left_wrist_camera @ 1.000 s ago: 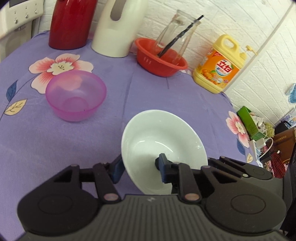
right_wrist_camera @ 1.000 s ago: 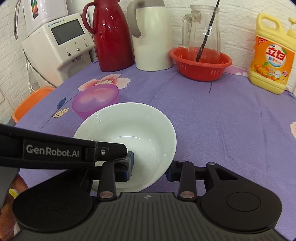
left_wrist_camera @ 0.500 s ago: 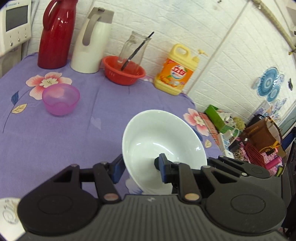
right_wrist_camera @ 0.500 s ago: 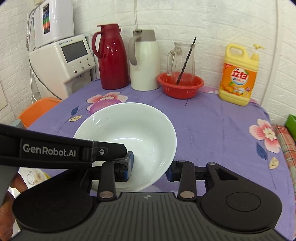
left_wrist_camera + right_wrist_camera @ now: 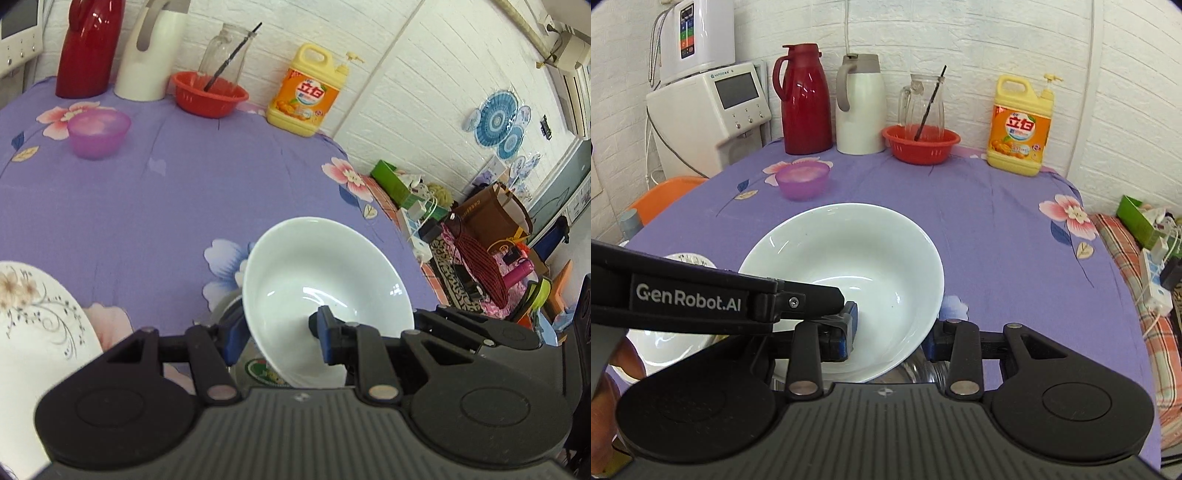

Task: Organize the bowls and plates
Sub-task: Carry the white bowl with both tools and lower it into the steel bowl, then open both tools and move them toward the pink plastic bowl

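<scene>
You have the white bowl [image 5: 846, 273] pinched at its rim from both sides: your left gripper [image 5: 277, 332] grips one wall, one finger inside and one outside, and your right gripper [image 5: 890, 332] clamps the opposite wall the same way, so both sets of fingers are narrow and loaded, neither free. The bowl rides above the purple tablecloth [image 5: 147, 199], tilted in the left wrist view with its mouth turned toward the room, and it sits directly ahead of both grippers, between them. What the coming move turns on is what lies underneath: a shiny metal vessel [image 5: 923, 369] shows just below the bowl's base, and a second white bowl [image 5: 665, 347] sits down to your left beside the flowered plate [image 5: 37, 325]. Your left hand is nearer that stack. Compared with a second ago, the bowl has been carried back from the middle of the table, away from the pink bowl [image 5: 99, 133], which now stands well apart near the red basket [image 5: 208, 96].
</scene>
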Demonstrator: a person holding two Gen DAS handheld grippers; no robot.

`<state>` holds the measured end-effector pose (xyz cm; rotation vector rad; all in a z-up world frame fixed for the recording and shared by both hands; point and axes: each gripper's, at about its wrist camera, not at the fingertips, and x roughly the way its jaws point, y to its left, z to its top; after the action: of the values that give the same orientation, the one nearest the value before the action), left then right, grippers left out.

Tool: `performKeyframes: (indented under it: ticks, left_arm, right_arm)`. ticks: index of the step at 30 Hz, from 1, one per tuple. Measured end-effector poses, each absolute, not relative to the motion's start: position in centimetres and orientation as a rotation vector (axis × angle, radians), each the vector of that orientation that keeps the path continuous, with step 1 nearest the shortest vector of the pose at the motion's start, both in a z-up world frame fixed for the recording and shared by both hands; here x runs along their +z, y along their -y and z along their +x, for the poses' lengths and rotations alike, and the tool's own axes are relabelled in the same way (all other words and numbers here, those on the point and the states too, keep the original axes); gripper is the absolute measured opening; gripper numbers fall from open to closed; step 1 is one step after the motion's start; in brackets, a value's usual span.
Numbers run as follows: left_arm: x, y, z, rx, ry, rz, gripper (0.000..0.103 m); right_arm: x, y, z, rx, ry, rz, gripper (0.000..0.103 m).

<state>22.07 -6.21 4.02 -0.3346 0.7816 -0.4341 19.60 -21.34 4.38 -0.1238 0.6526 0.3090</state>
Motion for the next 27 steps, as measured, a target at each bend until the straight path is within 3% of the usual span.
performKeyframes:
  ticks: [11, 17, 19, 20, 27]
  left_arm:
    - [-0.1, 6.8, 22.8, -0.432, -0.857, -0.315, 0.022]
    - [0.4, 6.4, 23.1, -0.421, -0.785, -0.278, 0.054]
    - [1.0, 6.1, 22.8, -0.432, -0.763, -0.279, 0.067]
    - [1.4, 5.9, 22.6, -0.427, -0.747, -0.280, 0.072]
    - [2.5, 5.3, 21.1, -0.375, -0.657, -0.228, 0.075]
  right_arm:
    - [0.4, 22.2, 19.4, 0.303, -0.708, -0.088, 0.064]
    - [0.7, 23.3, 18.4, 0.290, -0.622, -0.038, 0.077]
    - [1.2, 23.8, 17.9, 0.265, -0.585, -0.018, 0.090]
    - [1.4, 24.1, 17.5, 0.248, -0.562, -0.015, 0.103]
    - [1.5, 24.9, 13.7, 0.196, -0.448, 0.090, 0.103]
